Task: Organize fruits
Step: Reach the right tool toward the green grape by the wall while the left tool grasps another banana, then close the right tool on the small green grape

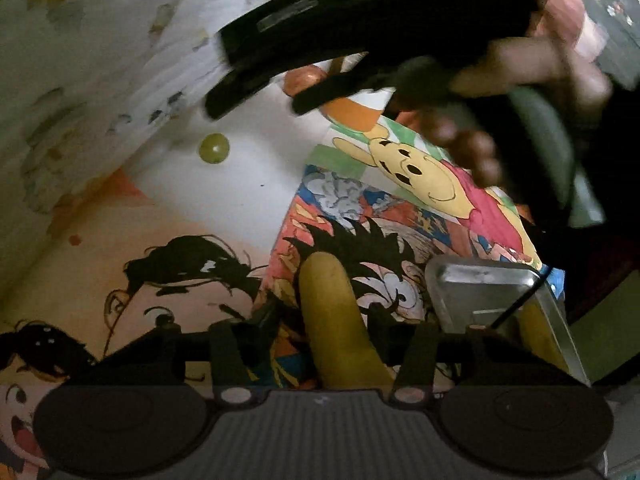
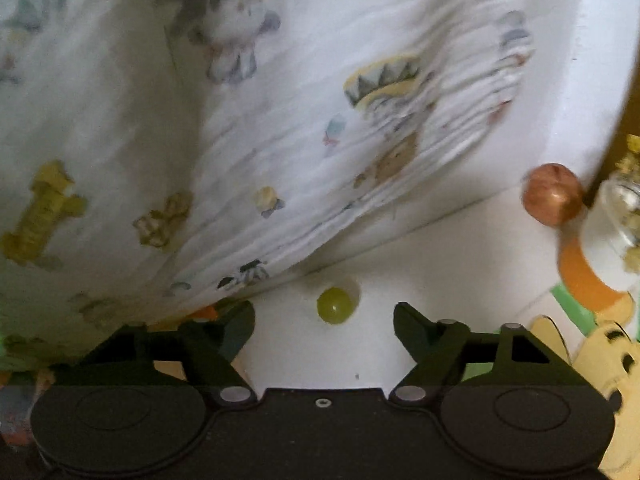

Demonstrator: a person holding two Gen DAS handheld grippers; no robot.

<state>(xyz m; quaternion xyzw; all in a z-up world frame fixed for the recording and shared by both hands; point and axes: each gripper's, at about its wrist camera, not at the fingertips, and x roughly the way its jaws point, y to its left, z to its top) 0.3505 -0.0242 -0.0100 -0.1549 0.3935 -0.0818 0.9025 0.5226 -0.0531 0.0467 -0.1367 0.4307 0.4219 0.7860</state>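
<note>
The grape (image 2: 335,305) is sitting on the white tabletop (image 2: 440,248), just ahead of your right tongs (image 2: 324,320) and lying between their spread tips without touching either; those tongs are standing wide apart. In the left view the same grape (image 1: 214,148) is resting near the printed cloth (image 1: 80,80), and your right tongs (image 1: 256,106) are hanging above it with your hand (image 1: 532,76) blurring behind. The apple (image 2: 552,194) is lying well off to the right, beside a glass jar (image 2: 622,208) and against the white wall. Your left tongs (image 1: 320,332) are clamping the banana (image 1: 332,316), which is pointing out over the cartoon mat (image 1: 420,200). A metal tray (image 1: 496,288) is sitting just to the banana's right, another yellow fruit showing inside it.
</note>
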